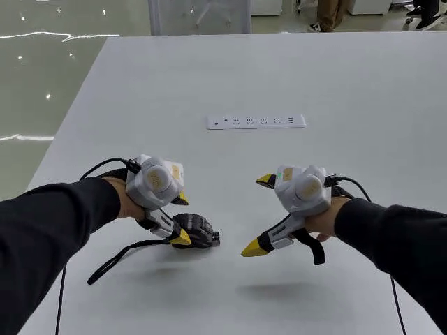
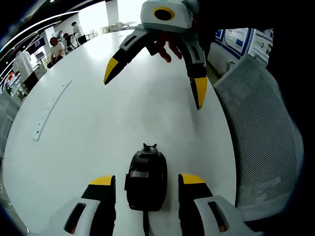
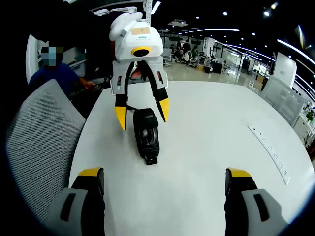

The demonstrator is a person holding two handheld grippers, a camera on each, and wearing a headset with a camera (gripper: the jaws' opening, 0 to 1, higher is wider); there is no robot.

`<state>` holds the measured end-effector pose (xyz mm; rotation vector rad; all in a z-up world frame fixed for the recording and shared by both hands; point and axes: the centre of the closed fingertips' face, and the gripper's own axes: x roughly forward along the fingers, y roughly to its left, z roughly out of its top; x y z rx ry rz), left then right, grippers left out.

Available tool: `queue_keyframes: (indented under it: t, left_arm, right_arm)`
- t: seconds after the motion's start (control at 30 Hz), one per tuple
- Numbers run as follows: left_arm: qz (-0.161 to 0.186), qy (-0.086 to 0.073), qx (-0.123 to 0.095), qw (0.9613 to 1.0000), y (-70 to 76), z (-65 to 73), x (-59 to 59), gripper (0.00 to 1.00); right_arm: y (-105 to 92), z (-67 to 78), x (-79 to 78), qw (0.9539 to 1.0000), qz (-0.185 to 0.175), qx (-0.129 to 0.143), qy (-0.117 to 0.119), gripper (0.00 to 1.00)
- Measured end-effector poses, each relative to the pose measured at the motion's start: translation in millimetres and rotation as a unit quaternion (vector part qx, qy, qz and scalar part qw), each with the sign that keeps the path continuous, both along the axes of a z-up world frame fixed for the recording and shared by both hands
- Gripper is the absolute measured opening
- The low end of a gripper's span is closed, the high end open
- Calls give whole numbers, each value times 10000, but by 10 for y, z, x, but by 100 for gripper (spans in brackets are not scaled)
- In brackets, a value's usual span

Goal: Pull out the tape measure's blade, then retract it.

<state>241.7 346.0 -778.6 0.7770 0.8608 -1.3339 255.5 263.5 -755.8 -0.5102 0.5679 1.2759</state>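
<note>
A black tape measure (image 1: 198, 229) lies on the white table (image 1: 328, 77), its blade end (image 3: 151, 160) pointing toward my right gripper. My left gripper (image 1: 183, 218) straddles the case, one yellow-tipped jaw on each side. In the left gripper view the tape measure (image 2: 146, 179) sits between the jaws with a thin gap either side, so the left gripper (image 2: 147, 181) is open. My right gripper (image 1: 259, 213) hovers wide open a short way right of the case, holding nothing. In the right gripper view the tape measure (image 3: 146, 129) lies ahead of the right gripper (image 3: 165, 173).
A white power strip (image 1: 256, 121) lies mid-table beyond both grippers. A black strap (image 1: 119, 258) trails from the left gripper toward the near edge. A grey mesh chair (image 2: 261, 137) stands beside the table. People are in the room behind.
</note>
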Motion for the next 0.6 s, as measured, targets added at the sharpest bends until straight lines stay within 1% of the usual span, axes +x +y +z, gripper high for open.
queue_keyframes:
  t: [0.03, 0.07, 0.1, 0.13, 0.23, 0.37, 0.43, 0.57, 0.6]
  left_arm:
    - [-113, -104, 145, 9998, 10, -44, 5, 46]
    - [-243, -199, 330, 9990, 42, -82, 18, 40]
    - [-541, -746, 432, 9948, 40, -70, 152, 32]
    - [-296, -288, 351, 9985, 18, -81, 28, 30]
    - [-490, -325, 425, 9974, 41, -62, 23, 29]
    - [-476, -322, 474, 9972, 43, -66, 31, 29]
    - [-386, -259, 485, 9977, 44, -68, 44, 30]
    - [-343, -219, 574, 9975, 35, -71, 74, 31]
    - [-270, -151, 590, 9978, 46, -79, 83, 31]
  right_arm:
    - [28, -36, -6, 10000, 26, -25, 21, 98]
    - [48, -68, -15, 10000, 59, -71, 23, 98]
    - [77, -97, -30, 9999, 114, -97, 22, 96]
    - [98, -121, -32, 9999, 131, -102, 18, 93]
    - [165, -180, -46, 9997, 166, -138, 70, 87]
    - [262, -241, -83, 9994, 296, -154, 114, 81]
    - [285, -273, -97, 9990, 372, -215, 128, 80]
    - [318, -312, -116, 9984, 466, -286, 173, 76]
    - [323, -317, -119, 9982, 487, -297, 173, 76]
